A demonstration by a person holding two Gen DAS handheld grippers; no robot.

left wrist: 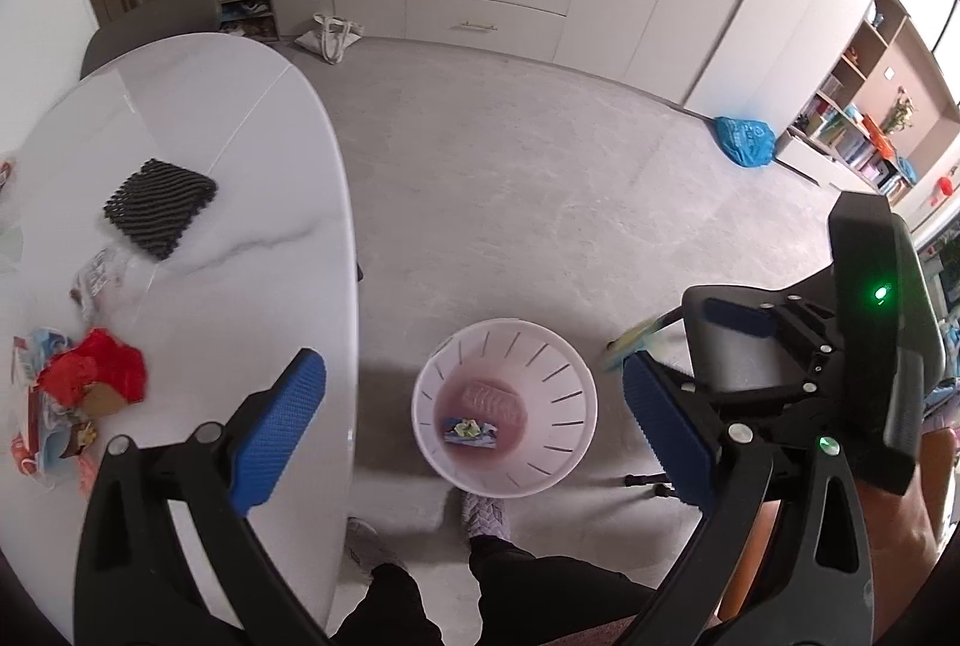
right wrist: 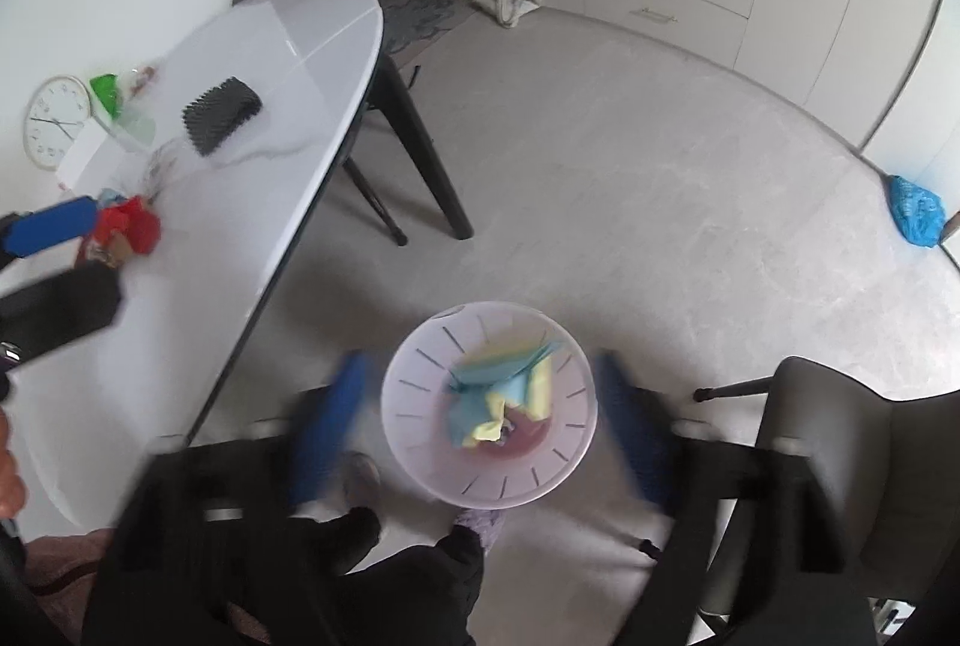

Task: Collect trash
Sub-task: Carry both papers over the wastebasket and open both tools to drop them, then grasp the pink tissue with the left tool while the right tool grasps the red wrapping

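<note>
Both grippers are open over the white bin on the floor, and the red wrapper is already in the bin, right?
Not quite. The red wrapper lies on the table, as the left wrist view shows. The left gripper and right gripper are open over the white bin.

Open floor [left wrist: 510,153] beyond bin [left wrist: 576,394], table edge [left wrist: 351,286] close left, chair [right wrist: 840,436] crowding right

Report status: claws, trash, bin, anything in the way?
Both claws open: left claw, right claw above the bin. Blue-yellow wrapper over the bin, blurred. Red wrapper pile on table. Nothing blocking.
</note>
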